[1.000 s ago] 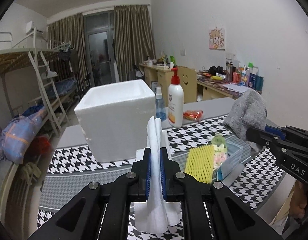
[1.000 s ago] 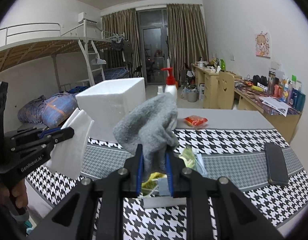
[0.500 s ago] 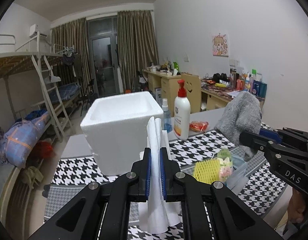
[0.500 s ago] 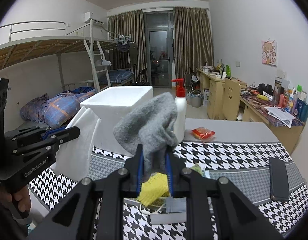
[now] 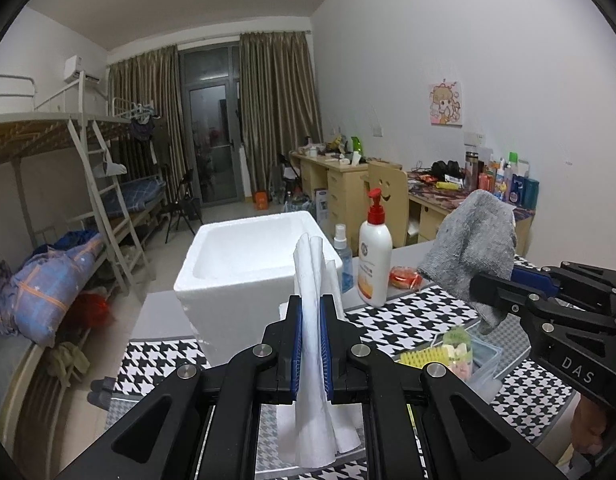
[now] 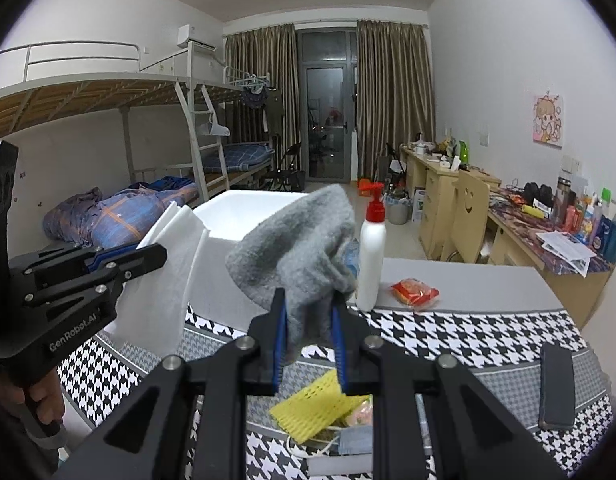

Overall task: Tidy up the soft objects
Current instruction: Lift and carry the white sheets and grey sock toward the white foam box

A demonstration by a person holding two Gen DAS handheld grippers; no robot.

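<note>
My left gripper (image 5: 311,344) is shut on a white cloth (image 5: 313,360) that hangs down from it; the cloth also shows in the right wrist view (image 6: 164,280). My right gripper (image 6: 308,344) is shut on a grey towel (image 6: 296,256), which shows at the right in the left wrist view (image 5: 467,248). Both are held above the table, in front of an open white foam box (image 5: 252,264), which also shows in the right wrist view (image 6: 244,220). A clear tray (image 5: 483,360) below holds a yellow foam net (image 6: 315,404) and small items.
A white pump bottle (image 5: 373,256) and a small spray bottle (image 5: 341,256) stand right of the box. A red snack packet (image 6: 413,290) and a black phone (image 6: 555,384) lie on the houndstooth table cover (image 6: 447,332). Bunk beds and desks lie behind.
Both grippers have risen with their cloths and now stand higher relative to the foam box, whose inside now shows. The tray with the yellow net sits lower in both views.
</note>
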